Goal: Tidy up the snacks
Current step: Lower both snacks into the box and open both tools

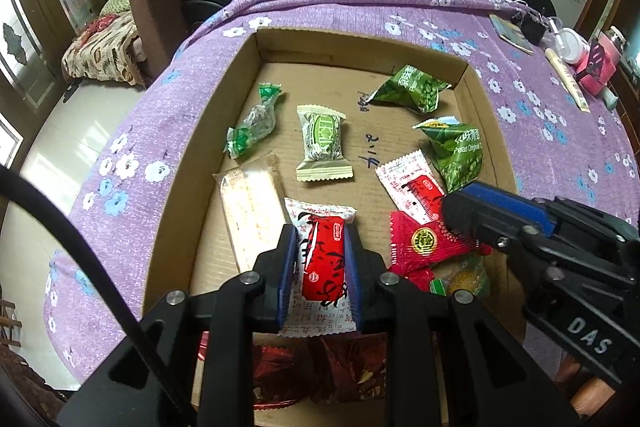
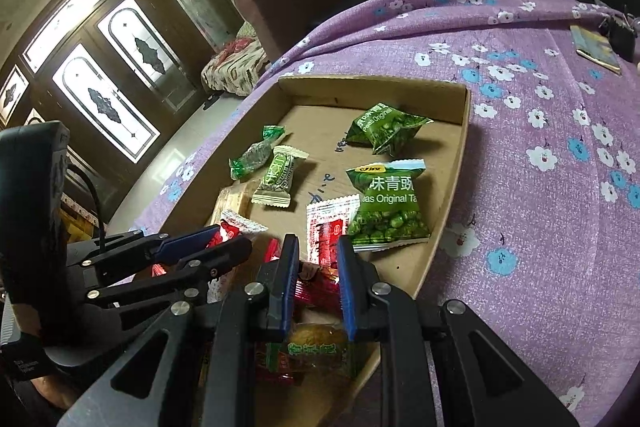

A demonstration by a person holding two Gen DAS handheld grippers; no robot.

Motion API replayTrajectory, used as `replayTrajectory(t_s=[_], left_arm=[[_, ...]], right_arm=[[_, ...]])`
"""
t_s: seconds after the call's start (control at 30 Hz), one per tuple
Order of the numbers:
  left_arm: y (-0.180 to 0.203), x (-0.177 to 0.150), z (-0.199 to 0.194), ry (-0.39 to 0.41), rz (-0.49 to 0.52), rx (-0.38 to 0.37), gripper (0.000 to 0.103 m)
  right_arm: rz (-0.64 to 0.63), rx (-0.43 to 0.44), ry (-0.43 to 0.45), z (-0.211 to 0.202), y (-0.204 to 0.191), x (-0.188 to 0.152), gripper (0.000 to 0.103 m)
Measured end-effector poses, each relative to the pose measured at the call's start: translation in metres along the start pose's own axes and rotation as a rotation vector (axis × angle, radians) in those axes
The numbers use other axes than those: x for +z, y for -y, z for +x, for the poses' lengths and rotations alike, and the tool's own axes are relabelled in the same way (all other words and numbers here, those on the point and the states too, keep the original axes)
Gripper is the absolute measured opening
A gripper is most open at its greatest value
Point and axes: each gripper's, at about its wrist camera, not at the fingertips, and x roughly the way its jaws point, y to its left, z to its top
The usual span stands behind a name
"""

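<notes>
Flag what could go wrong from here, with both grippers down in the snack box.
The left gripper pinches the red-and-white packet by its sides; the slick wrapper may slip out if lifted. The right gripper straddles several overlapping red packets, so closing may catch more than one. The two grippers are close together over the cardboard box and may bump.

Daylight w/ soft shadows. Door glass panes [image 2: 108, 99] far left blow out white; floor [image 1: 76, 131] glares. Heavy fisheye bend, dark vignette at corners. Centre sharp, near edges slightly soft.
</notes>
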Motion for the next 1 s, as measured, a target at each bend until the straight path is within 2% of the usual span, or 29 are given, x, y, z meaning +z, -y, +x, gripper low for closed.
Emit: replayTrajectory(t_s=[0.37,0.5,0.67,0.83,1.0], left_arm=[[0.004,0.004,0.006,-0.021,0.008,0.024,0.030],[0.006,0.004,0.007,-0.028,0.013,0.029,0.056],[0.007,0.002,0.002,-0.011,0.014,0.040,0.062],[0.007,-0.003,-0.015,0.039,0.010,0.049,0.072],[0.009,-0.011,-0.033,0.077,-0.001,0.022,0.074]], right_arm=[[0.055,-0.005,0.071,-0.029,0.012,-0.004,0.019],[0.064,-0.012,0.095,-0.041,0.014,-0.006,0.019],[0.074,-0.019,0.131,-0.060,0.016,-0.010,0.020],[0.080,-0.027,0.169,-0.080,0.018,-0.014,0.020],[0.080,-0.030,0.172,-0.086,0.017,-0.018,0.022]])
